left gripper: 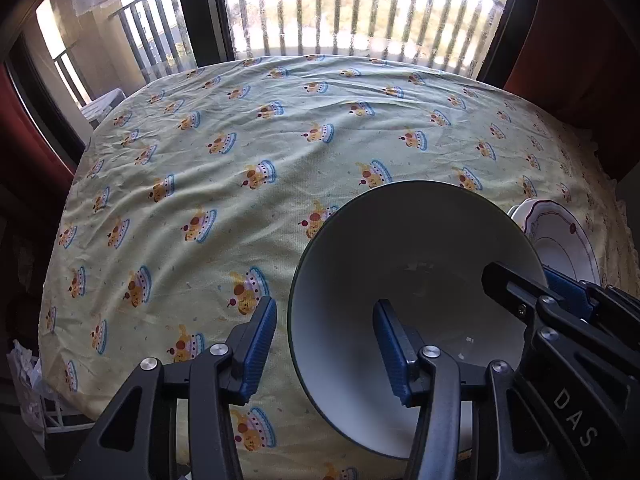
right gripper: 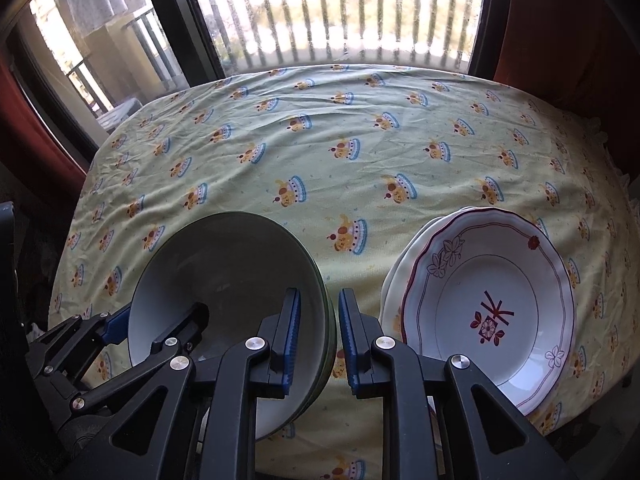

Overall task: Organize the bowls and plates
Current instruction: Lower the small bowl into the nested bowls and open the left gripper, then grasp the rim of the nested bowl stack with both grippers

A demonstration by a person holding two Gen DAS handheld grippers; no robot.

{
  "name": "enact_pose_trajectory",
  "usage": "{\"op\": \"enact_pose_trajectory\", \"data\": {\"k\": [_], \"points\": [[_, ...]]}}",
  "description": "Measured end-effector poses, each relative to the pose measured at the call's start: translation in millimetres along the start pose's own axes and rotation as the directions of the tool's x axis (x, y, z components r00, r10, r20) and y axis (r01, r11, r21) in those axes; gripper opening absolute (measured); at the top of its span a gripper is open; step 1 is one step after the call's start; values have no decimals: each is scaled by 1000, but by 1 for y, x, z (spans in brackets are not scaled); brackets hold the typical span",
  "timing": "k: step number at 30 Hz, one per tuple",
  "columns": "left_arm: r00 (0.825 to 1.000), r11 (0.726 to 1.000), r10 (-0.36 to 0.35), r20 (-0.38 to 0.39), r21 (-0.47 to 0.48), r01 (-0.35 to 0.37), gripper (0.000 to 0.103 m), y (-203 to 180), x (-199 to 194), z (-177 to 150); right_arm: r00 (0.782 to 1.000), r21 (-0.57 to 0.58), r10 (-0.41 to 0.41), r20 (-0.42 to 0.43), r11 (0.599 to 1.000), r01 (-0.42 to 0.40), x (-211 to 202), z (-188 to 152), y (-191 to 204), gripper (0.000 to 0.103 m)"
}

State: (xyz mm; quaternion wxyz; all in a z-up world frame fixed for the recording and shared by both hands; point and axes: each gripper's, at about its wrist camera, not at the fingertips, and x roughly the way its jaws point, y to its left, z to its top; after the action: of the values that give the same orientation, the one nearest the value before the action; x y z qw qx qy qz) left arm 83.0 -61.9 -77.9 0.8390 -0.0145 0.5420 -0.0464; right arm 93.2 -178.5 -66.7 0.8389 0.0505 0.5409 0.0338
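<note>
Glazed, rigid and breakable, the green-rimmed white ceramic bowl (left gripper: 412, 280) wants a rim pinch: your left gripper (left gripper: 324, 344) straddles it, spread wide; right gripper (right gripper: 319, 338) narrow, empty.

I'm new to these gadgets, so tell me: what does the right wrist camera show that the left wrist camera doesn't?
Only the right wrist view shows the patterned plate's flower centre, the cream plate under it, and the right gripper straddling the bowl's right rim. Only the left wrist view shows the left gripper open across the bowl's left rim. Both show the bowl, the patterned plate, the yellow printed tablecloth and the balcony railing.
</note>
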Motion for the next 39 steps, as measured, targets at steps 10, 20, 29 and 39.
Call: {"op": "enact_pose_trajectory", "data": {"k": [10, 20, 29, 39], "points": [[991, 991, -132, -35, 9, 133, 80, 12, 16, 7, 998, 29, -56, 20, 998, 55, -6, 8, 11, 65], [964, 967, -250, -88, 29, 254, 71, 15, 32, 13, 993, 161, -95, -71, 981, 105, 14, 2, 11, 69], [940, 939, -319, -122, 91, 331, 57, 5, 39, 14, 987, 269, -119, -106, 952, 143, 18, -5, 6, 70], [941, 945, -313, -125, 61, 323, 56, 5, 41, 17, 991, 300, -87, -103, 947, 114, 23, -5, -5, 70]]}}
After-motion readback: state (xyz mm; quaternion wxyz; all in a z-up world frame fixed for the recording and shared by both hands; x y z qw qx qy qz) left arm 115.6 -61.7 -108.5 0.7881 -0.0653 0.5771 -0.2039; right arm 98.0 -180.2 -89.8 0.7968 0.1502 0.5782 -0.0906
